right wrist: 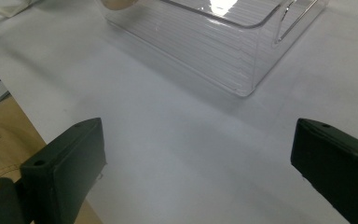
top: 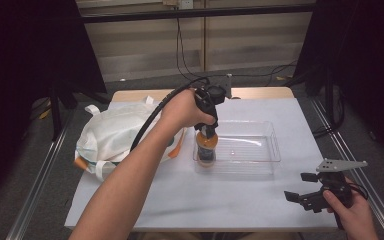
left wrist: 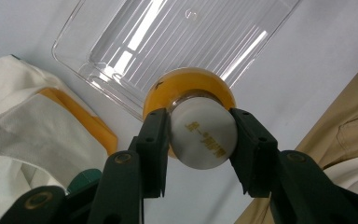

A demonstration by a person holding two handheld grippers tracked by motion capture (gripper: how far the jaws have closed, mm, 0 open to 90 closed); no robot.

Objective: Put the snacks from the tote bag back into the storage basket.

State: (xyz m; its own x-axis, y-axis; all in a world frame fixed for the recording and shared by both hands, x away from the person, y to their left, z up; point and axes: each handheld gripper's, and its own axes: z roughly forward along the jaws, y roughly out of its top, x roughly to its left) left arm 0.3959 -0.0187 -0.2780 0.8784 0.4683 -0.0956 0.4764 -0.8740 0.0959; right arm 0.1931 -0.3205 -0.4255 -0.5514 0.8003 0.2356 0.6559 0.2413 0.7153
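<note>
Orange liquid fills the bottle [top: 206,146] that your left gripper [top: 208,131] carries by its white cap [left wrist: 204,135]. In the left gripper view the two black jaws close on opposite sides of that cap, pads pressed flat against its rim, so the opening equals the cap's width and no wider. The bottle hangs upright beneath the gripper, which points straight down from your raised left hand [top: 182,109].

In the high view the bottle stands at the left end of the clear plastic tray [top: 272,142], its lower part seen through the tray's near wall; whether its base rests on the tray floor or hangs just above it cannot be told. The left gripper view, looking down past the cap, shows the bottle's orange shoulder overlapping the tray's ribbed floor and one corner of its rim.

Your right gripper [top: 301,186] rests low at the near right corner of the white table cover [top: 180,200], well apart from the tray. Its jaws stand wide, with bare white surface between them in the right gripper view, and they hold and touch nothing. Your right hand [top: 352,212] grasps its handle, with the grey three-cornered plate above it.

A white cloth bag [top: 115,135] with orange trim lies on the cover to the left of the tray, near the bottle yet apart from it.
</note>
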